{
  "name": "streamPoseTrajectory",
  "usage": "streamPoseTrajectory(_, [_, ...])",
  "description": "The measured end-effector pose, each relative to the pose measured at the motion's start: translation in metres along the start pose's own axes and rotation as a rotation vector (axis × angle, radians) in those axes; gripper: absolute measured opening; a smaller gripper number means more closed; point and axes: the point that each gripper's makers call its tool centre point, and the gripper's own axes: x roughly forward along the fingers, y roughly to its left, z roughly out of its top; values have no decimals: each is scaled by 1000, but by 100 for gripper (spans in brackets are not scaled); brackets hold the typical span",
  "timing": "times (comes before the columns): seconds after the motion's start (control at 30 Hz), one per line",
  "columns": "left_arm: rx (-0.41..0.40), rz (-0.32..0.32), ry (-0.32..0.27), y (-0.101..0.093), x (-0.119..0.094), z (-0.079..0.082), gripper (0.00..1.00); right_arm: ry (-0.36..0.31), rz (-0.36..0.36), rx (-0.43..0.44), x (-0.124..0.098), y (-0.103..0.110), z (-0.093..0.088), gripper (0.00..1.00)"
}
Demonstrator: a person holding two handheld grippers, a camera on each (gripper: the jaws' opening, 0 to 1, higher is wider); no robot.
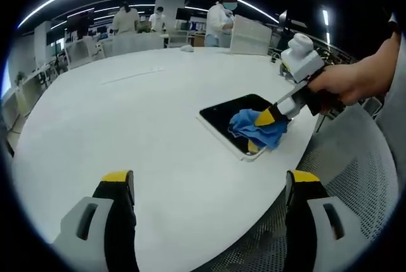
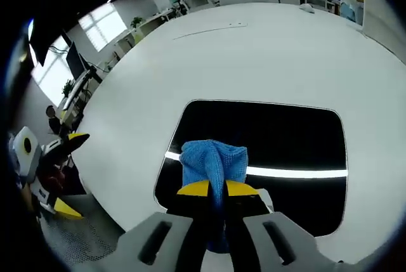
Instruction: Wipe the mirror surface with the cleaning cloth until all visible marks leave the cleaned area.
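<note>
Two grippers at work. Right gripper clamped on blue cleaning cloth — cloth pressed onto dark mirror, near its closer edge. Mirror flat on white table. Left gripper jaws spread wide apart, holding nothing — well apart from mirror.

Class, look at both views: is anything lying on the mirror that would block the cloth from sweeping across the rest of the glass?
Nothing visible does. The right gripper holds the blue cloth on the mirror, whose remaining dark surface is bare. The left gripper is open over the white table, off the mirror.
</note>
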Motion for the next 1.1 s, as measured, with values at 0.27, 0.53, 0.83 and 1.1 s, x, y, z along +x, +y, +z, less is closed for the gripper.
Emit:
streamPoseTrajectory(0.27, [-11, 6, -5, 4, 1, -2, 99, 2, 13, 0, -3, 6, -7, 2])
streamPoseTrajectory(0.53, [-2, 12, 2, 4, 1, -2, 99, 0, 18, -11, -3, 8, -10, 2])
streamPoseTrajectory(0.83, [1, 9, 16, 1, 2, -4, 99, 7, 26, -16, -6, 11, -14, 2])
streamPoseTrajectory(1.1, [0, 7, 19, 3, 3, -6, 99, 12, 35, -7, -6, 12, -14, 2])
